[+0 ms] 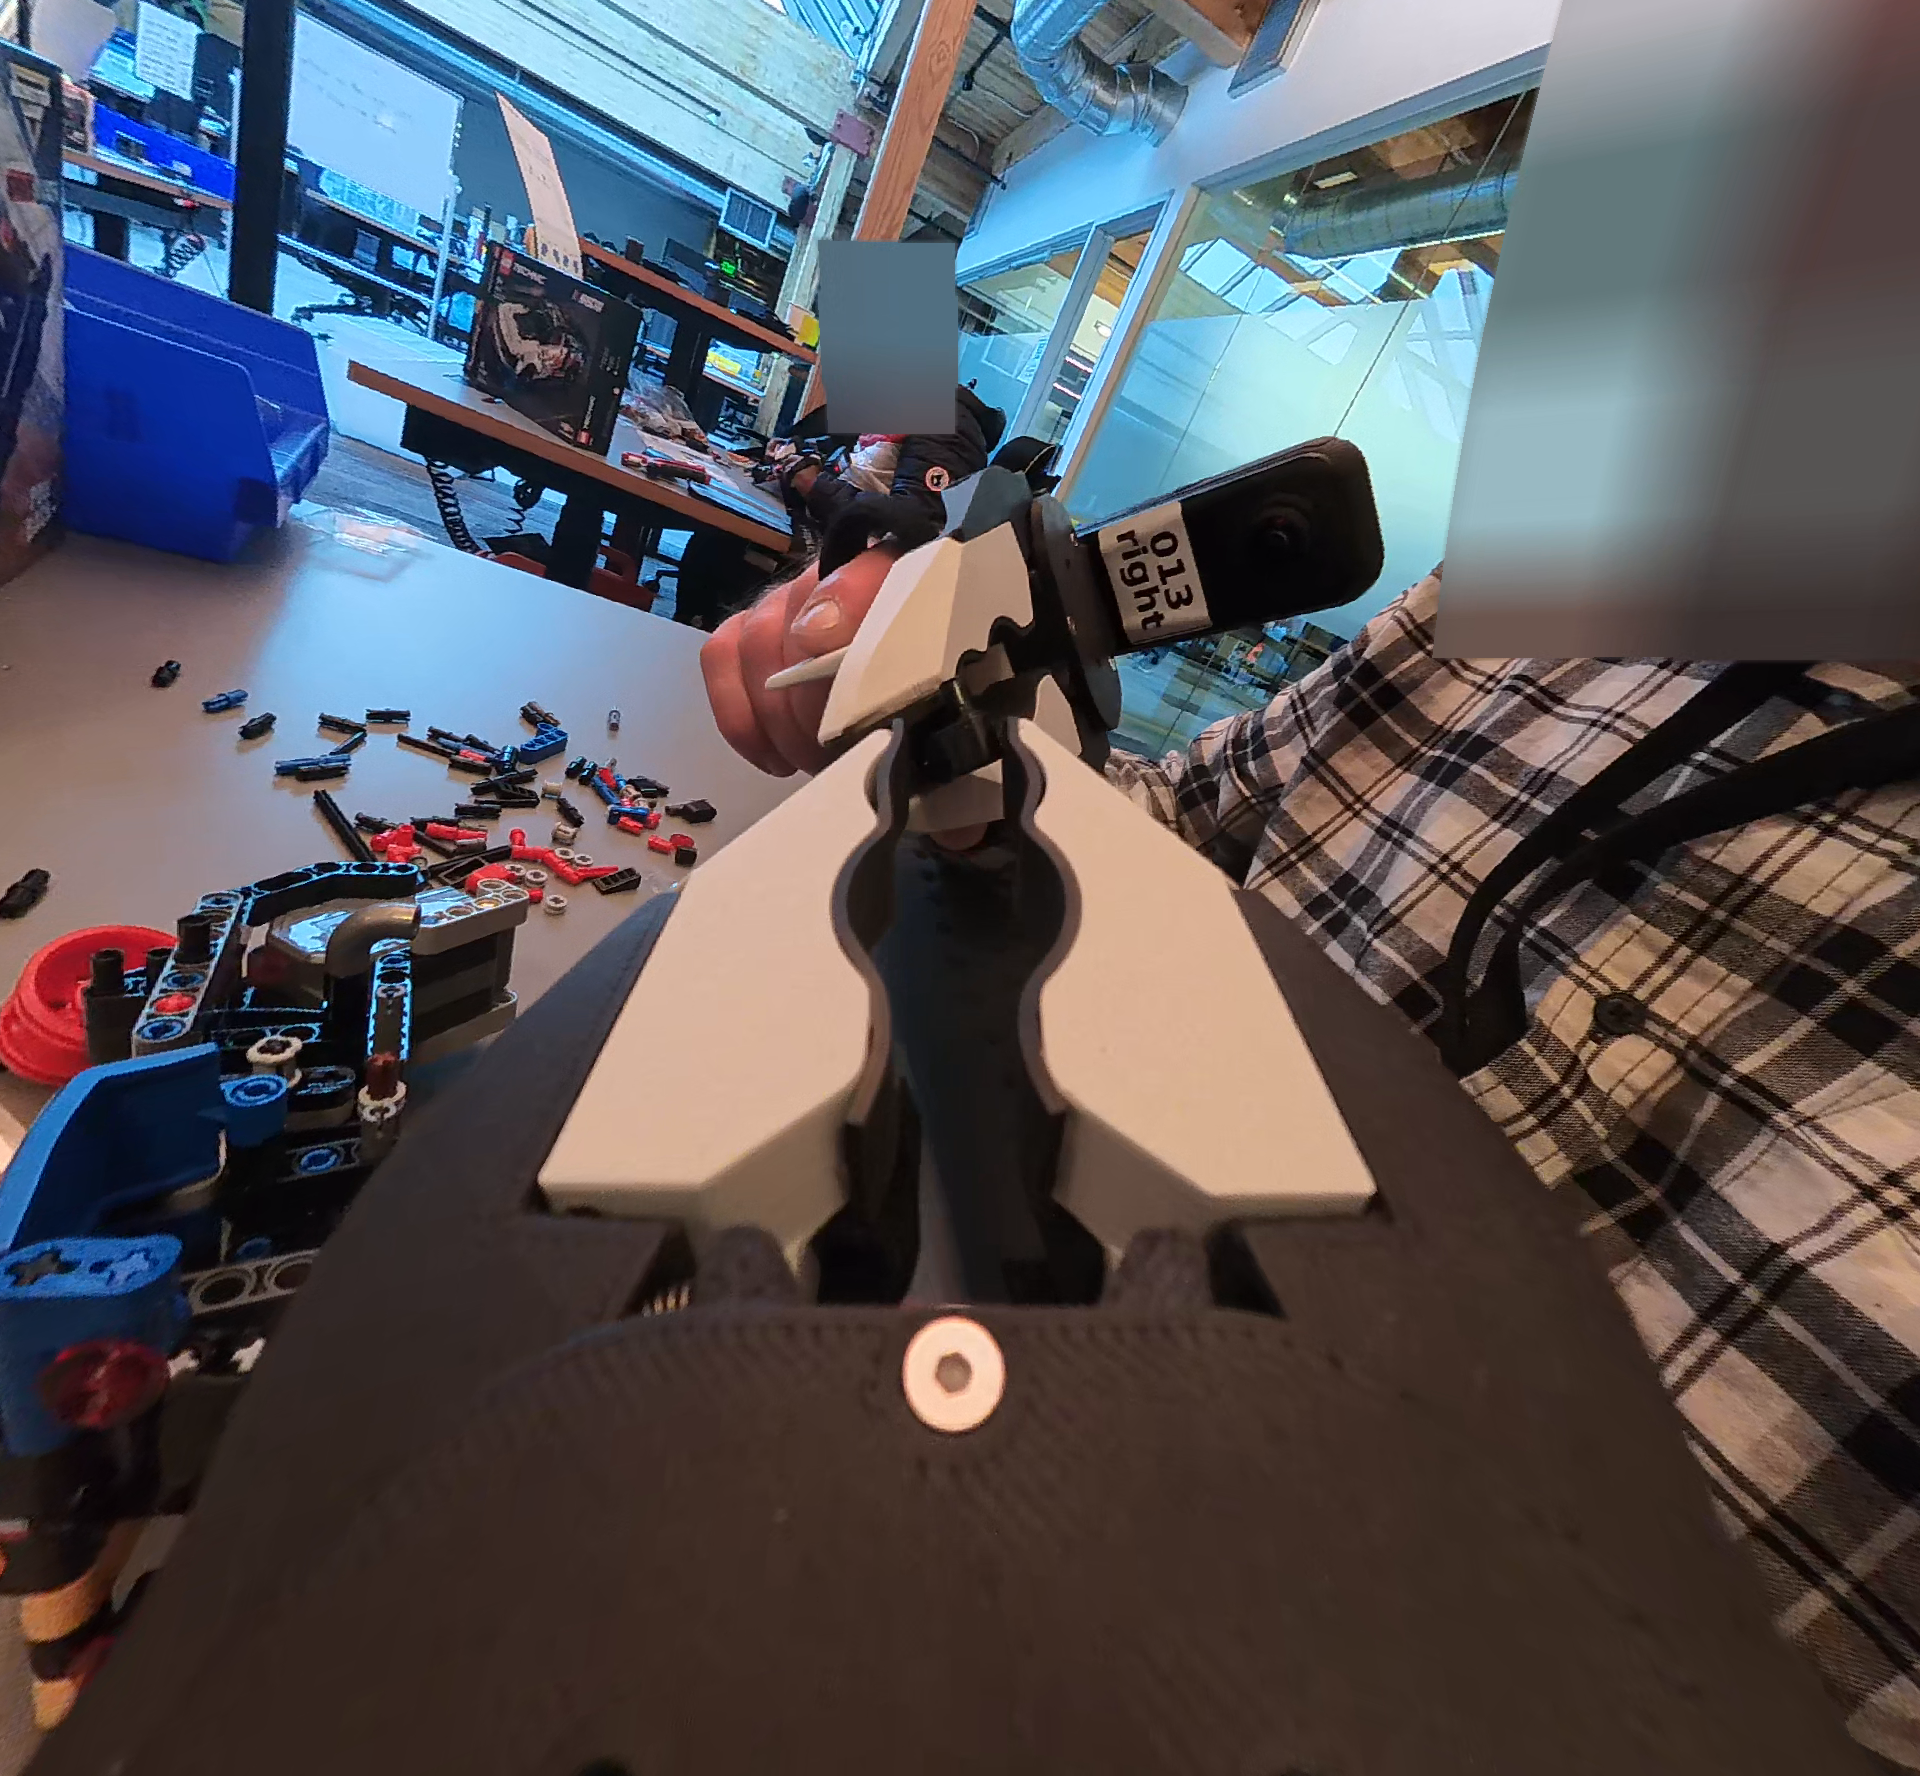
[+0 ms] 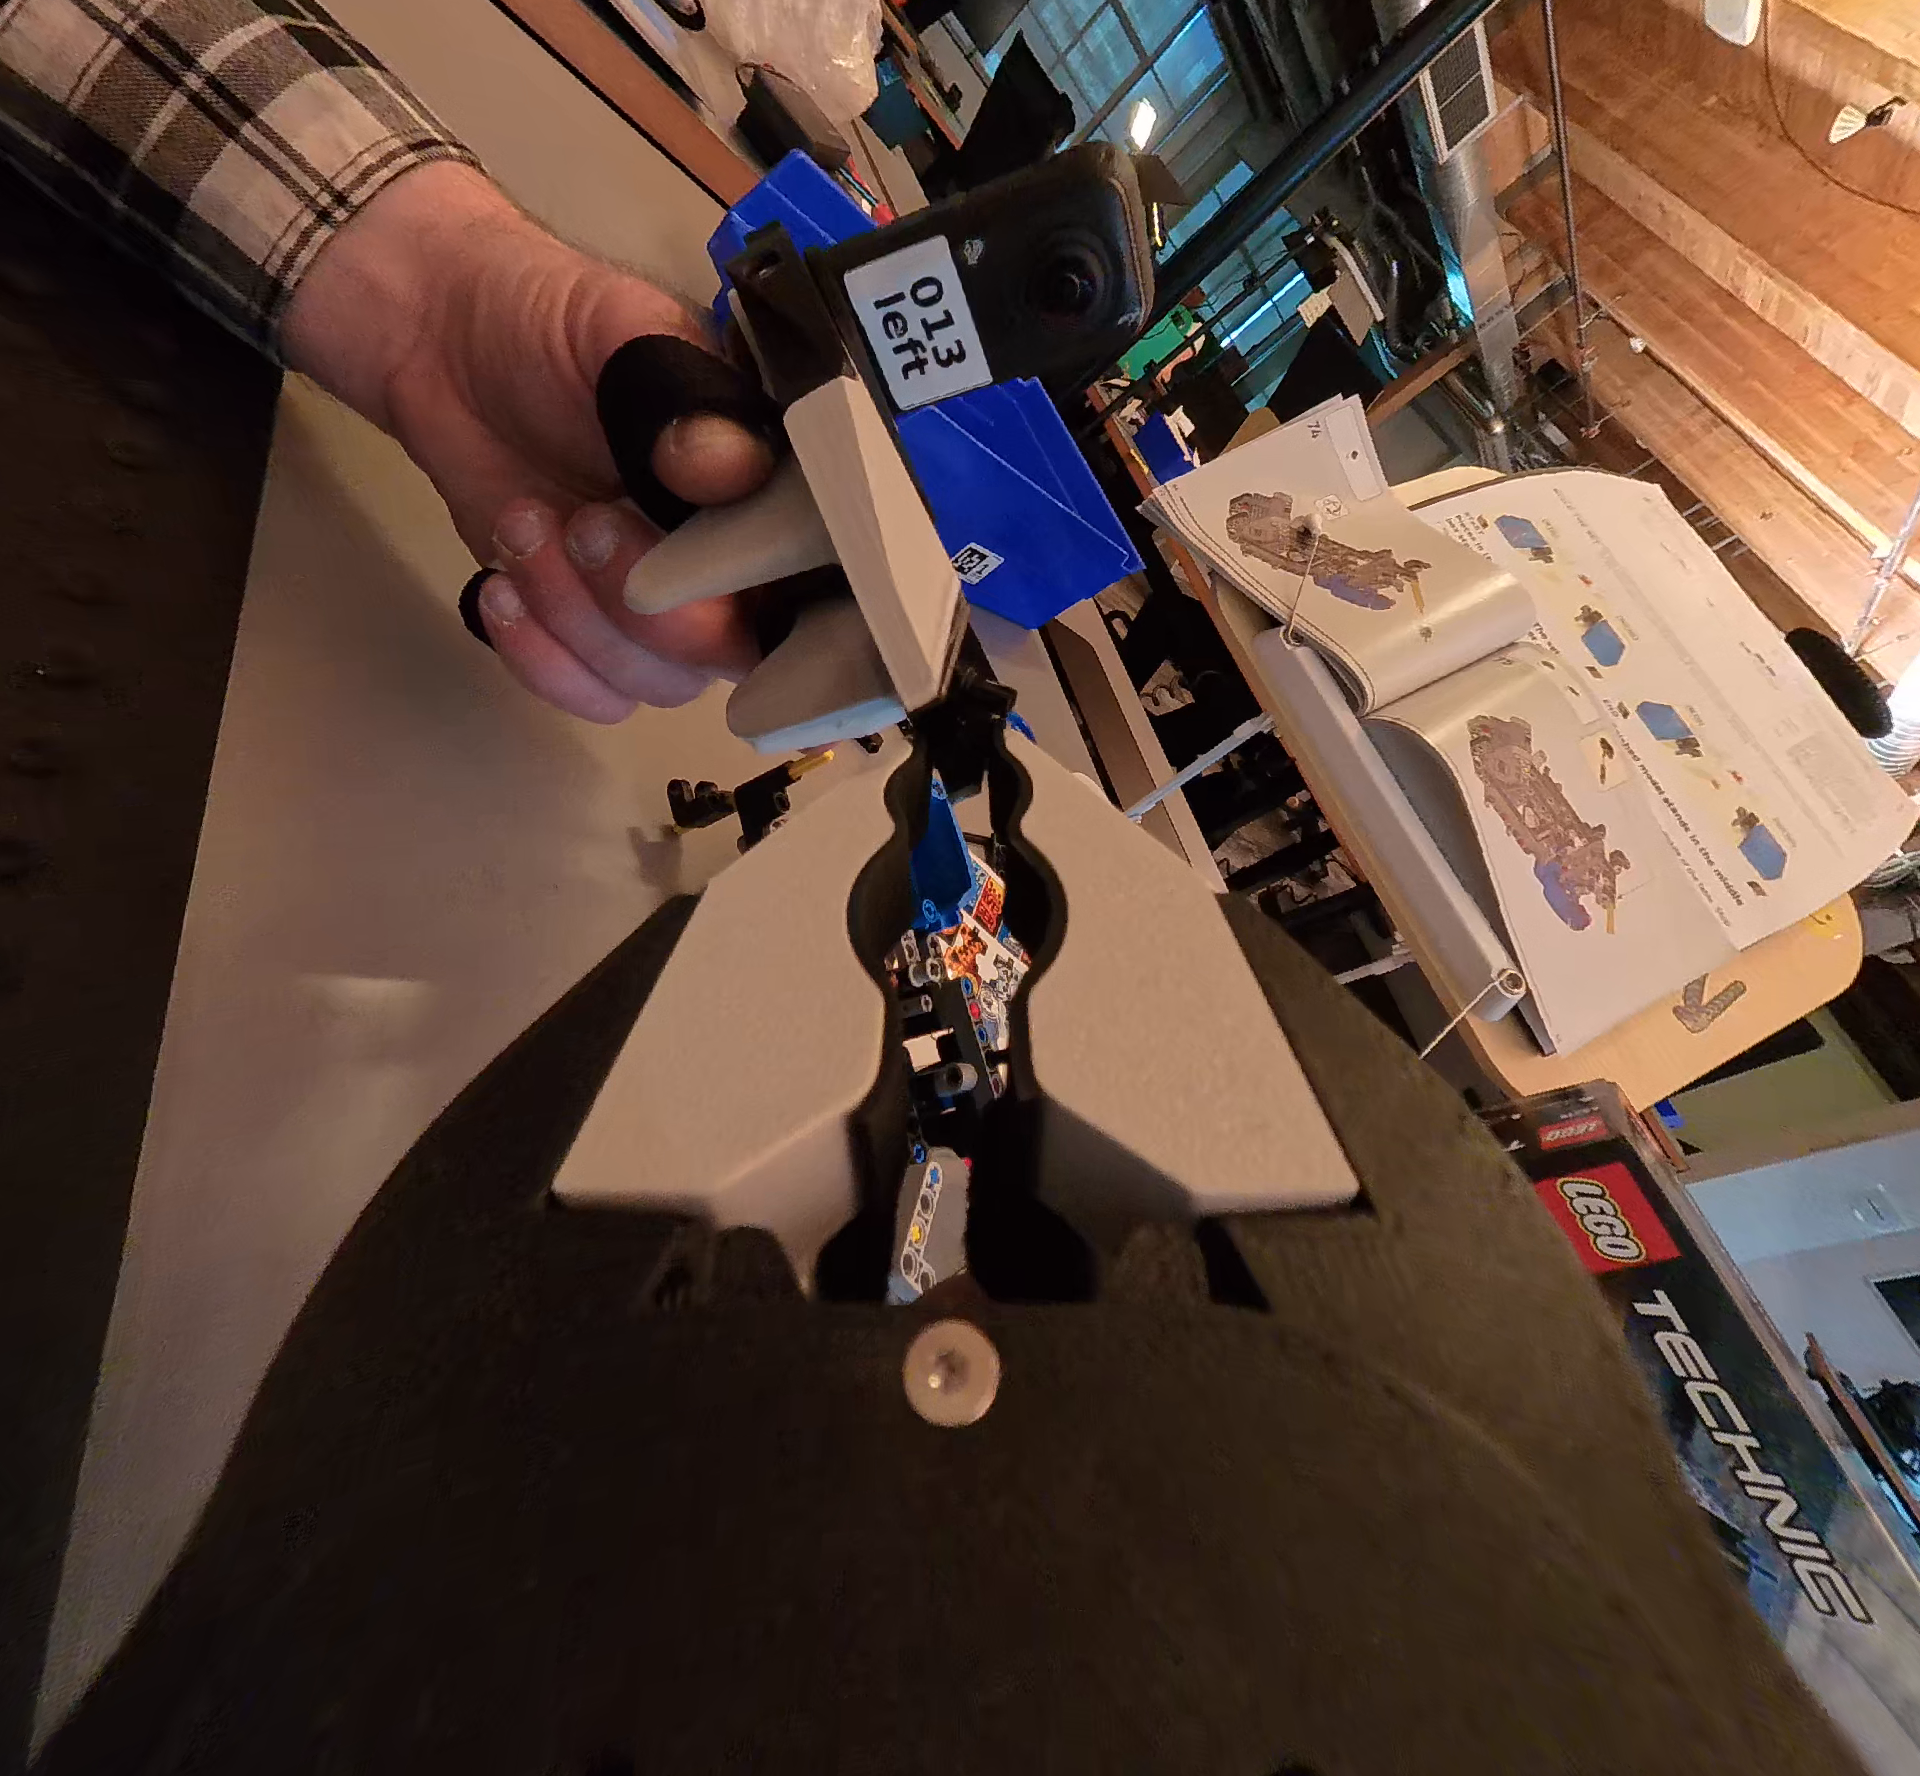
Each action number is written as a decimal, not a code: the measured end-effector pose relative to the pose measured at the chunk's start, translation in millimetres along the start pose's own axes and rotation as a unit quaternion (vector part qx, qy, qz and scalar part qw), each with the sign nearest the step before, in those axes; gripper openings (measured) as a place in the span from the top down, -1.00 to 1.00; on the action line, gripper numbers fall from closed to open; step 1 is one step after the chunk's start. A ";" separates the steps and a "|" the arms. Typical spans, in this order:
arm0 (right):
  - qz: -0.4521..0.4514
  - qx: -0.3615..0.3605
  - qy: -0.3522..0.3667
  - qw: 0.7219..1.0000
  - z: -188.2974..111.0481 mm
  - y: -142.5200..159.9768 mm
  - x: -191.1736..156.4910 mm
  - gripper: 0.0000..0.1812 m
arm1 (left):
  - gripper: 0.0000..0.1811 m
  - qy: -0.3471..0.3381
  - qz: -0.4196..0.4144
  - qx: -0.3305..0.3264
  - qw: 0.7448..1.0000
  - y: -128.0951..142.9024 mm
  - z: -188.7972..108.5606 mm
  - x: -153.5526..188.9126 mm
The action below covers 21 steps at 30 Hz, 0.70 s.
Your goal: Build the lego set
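Black small part sits clamped between both tool tips, left tool meeting right tool head-on; judge alignment first, then press gently

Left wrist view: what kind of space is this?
Probably a shared workshop or lab: long wooden work tables run behind, silver ventilation ducts hang under exposed timber beams, and glass-walled rooms line one side. Blue plastic storage bins sit on the near table.

The pale table carries scattered loose pieces, a half-built model and blue bin.
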State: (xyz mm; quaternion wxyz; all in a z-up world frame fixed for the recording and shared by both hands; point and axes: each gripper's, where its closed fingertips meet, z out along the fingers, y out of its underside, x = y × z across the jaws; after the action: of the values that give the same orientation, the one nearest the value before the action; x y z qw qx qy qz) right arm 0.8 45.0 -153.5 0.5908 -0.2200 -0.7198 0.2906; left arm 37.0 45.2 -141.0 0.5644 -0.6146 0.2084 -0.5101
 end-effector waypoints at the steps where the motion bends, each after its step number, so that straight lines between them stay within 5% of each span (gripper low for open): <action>1: 0.000 0.000 0.001 1.000 0.0 -0.1 0.2 0.91 | 0.83 -0.001 0.001 0.000 1.000 0.0 0.0 -0.1; 21: -0.014 -0.002 0.016 1.000 -0.9 -1.3 2.6 0.90 | 0.83 -0.016 0.014 -0.002 1.000 -0.6 0.2 -2.0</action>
State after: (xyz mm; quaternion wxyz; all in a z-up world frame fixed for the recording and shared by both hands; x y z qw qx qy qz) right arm 1.2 45.9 -150.6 0.6055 -0.2162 -0.7139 0.2774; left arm 36.1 47.2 -141.2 0.5738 -0.6210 0.2091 -0.4914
